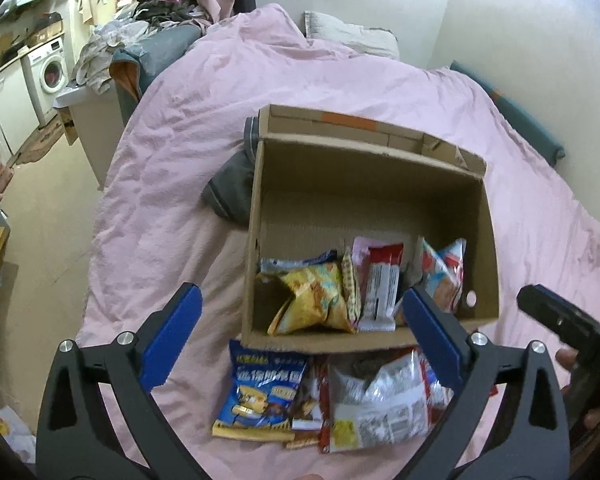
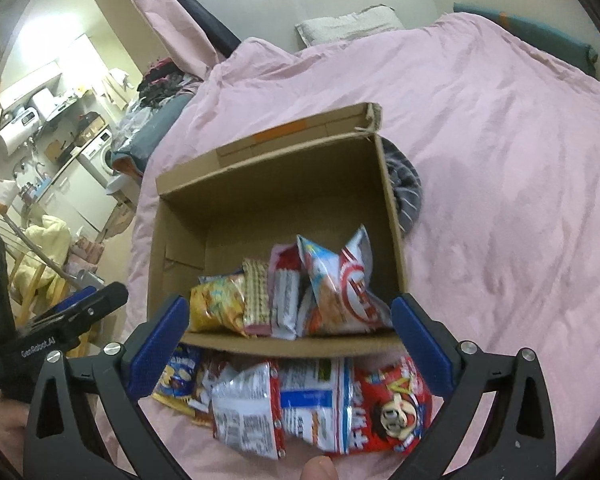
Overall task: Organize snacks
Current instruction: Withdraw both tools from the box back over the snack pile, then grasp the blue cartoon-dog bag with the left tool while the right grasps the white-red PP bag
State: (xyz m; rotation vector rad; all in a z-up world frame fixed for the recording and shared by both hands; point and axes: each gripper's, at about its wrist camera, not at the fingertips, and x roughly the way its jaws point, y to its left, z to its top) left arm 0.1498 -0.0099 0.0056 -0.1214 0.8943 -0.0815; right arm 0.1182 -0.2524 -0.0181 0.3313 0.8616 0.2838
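An open cardboard box [image 1: 490,240] [image 2: 160,248] stands on a pink bed cover. Several snack packs stand along its near wall, among them a yellow bag [image 1: 316,300] [image 2: 218,304] and a red-and-white bag [image 2: 352,288]. More packs lie on the cover in front of the box: a blue bag [image 1: 260,392], a silver bag [image 1: 384,404] [image 2: 248,404] and a red bag with a cartoon face [image 2: 392,404]. My left gripper [image 1: 302,332] hangs open above these loose packs with nothing between its blue pads. My right gripper [image 2: 290,332] is open over the same pile and holds nothing.
A dark grey garment [image 1: 230,188] [image 2: 406,188] lies against the box's far side. A pillow [image 1: 352,34] sits at the head of the bed. Left of the bed are a laundry-piled bin [image 1: 100,92] and a washing machine [image 1: 50,66]. Pink cover [image 2: 500,200] stretches to the right.
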